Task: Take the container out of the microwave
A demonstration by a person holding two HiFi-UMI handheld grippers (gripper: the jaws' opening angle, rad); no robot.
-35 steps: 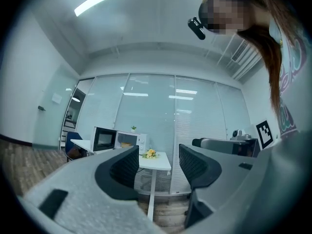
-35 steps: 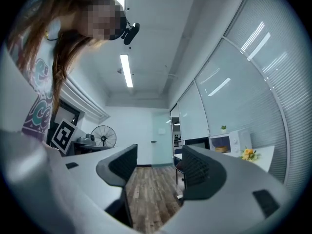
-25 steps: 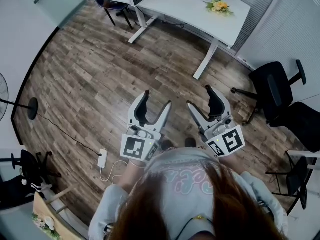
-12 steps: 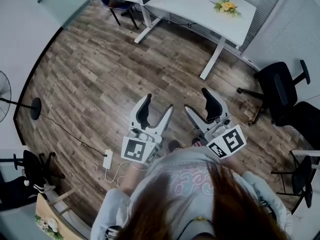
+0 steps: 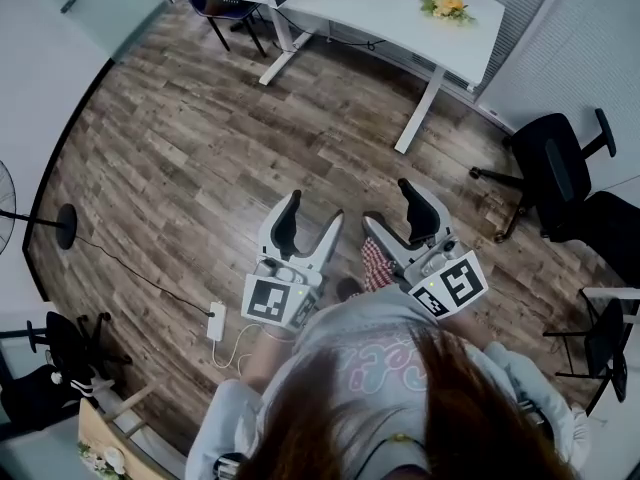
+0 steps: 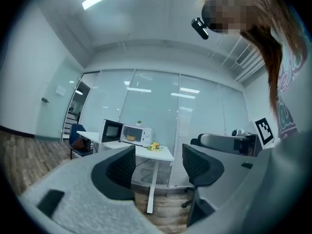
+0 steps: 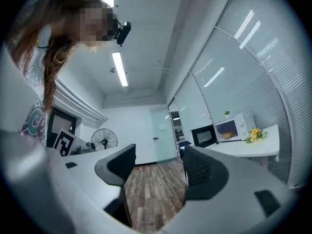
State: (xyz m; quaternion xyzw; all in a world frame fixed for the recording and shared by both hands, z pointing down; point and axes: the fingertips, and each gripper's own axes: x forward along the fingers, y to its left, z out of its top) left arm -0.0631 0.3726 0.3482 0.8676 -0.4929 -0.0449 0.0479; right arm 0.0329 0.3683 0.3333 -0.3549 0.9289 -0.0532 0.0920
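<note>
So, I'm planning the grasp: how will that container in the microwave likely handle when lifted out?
The container looks small and low inside the microwave, so it is probably light and unlikely to tip. It is too far off to tell its material, so it may be slippery or thin-walled; a gentle grip seems wise.

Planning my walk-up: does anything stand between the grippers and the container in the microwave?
Nothing visible does. Bare floor runs from the left gripper and right gripper to the desk; the microwave door looks open, container showing inside. Chairs stand off to the right.
</note>
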